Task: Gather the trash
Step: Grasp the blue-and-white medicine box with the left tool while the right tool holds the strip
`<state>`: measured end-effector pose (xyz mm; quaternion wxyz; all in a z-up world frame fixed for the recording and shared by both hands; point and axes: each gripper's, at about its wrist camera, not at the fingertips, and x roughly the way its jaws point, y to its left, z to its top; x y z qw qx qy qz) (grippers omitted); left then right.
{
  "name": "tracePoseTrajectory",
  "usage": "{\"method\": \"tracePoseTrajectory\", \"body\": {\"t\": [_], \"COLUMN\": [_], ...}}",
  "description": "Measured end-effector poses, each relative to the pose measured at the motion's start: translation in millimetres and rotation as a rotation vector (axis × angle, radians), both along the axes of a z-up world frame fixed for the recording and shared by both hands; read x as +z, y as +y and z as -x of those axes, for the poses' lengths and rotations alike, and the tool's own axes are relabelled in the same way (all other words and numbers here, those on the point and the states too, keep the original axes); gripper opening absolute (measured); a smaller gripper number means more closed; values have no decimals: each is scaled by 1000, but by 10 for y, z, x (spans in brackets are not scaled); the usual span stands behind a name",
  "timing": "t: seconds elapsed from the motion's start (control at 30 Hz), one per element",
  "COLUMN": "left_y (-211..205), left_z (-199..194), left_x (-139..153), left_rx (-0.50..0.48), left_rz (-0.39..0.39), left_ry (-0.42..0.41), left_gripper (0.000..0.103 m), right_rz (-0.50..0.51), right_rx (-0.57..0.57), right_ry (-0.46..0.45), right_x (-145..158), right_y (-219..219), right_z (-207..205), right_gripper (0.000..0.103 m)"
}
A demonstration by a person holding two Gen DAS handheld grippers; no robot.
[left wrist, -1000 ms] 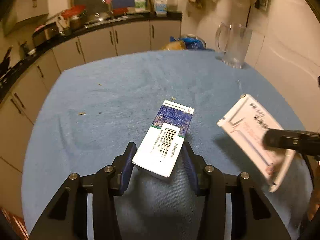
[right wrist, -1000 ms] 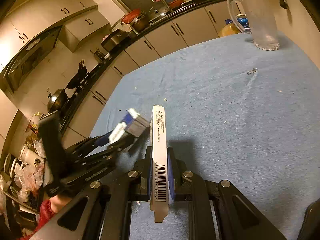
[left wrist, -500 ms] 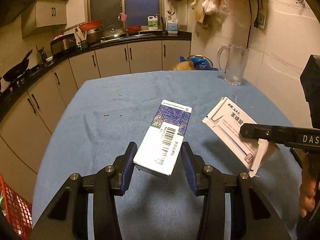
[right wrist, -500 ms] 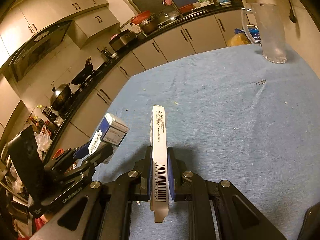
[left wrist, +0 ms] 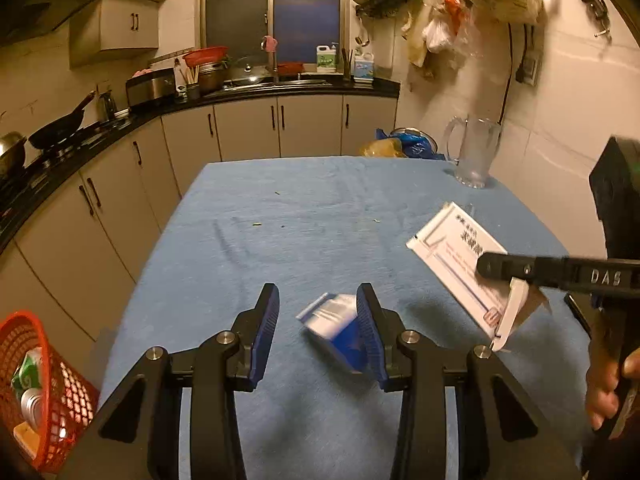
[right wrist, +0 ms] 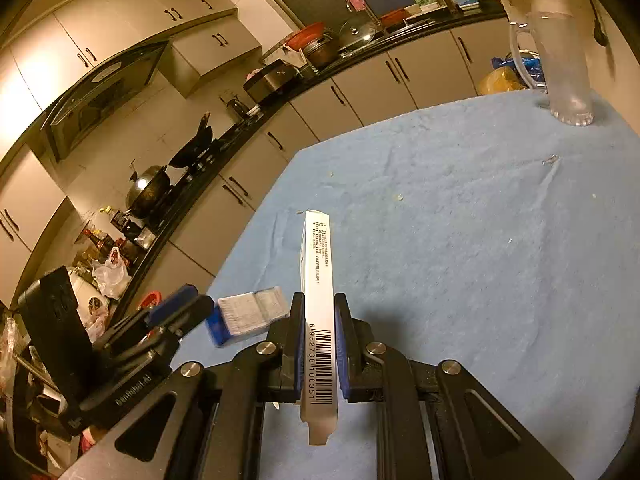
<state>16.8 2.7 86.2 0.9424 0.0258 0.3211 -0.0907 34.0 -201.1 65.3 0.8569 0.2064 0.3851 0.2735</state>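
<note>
Left wrist: left gripper jaws closing but slack around blurred blue box tilted against its right-hand pad, right gripper clamps flat white carton

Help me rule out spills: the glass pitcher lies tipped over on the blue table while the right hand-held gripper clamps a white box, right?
No: the glass pitcher stands upright on the blue table, per the right wrist view; the right hand-held gripper does clamp the white box.
</note>
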Motion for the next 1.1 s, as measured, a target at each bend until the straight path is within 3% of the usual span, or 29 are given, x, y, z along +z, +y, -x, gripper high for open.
{"method": "tracePoseTrajectory", "body": {"t": [0.1, 0.23, 0.27, 0.3, 0.37, 0.67, 0.83, 1.0, 1.1], "left_y": [92, 200, 230, 256, 288, 80, -216, -462, -505], "left_z": [91, 88, 78, 51, 11, -240, -400, -494, -481], "left_x": [35, -5, -20, -50, -114, -385, -504, -610, -657], "left_rx": [9, 1, -2, -10, -15, 38, 102, 141, 125], "left_rz": [5, 34, 49, 70, 116, 241, 190, 57, 38], "left_ry": [-12, 39, 58, 96, 149, 355, 415, 406, 404], "left_gripper": [39, 39, 43, 53, 60, 73, 77, 77, 66], "right_rz": [-6, 2, 3, 7, 12, -9, -21, -42, -44], "right_rx": [16, 15, 13, 7, -9, -66, -110, -134, -131], "right_ry": [10, 5, 1, -7, -12, -9, -28, -33, -31], "right_x": [-33, -21, -12, 5, 22, -17, 17, 30, 16], "right_y": [93, 132, 125, 109, 76, -174, -409, -594, -622], "right_z": [76, 164, 184, 213, 250, 323, 394, 439, 461], "right_gripper": [14, 14, 14, 14, 14, 14, 14, 14, 14]}}
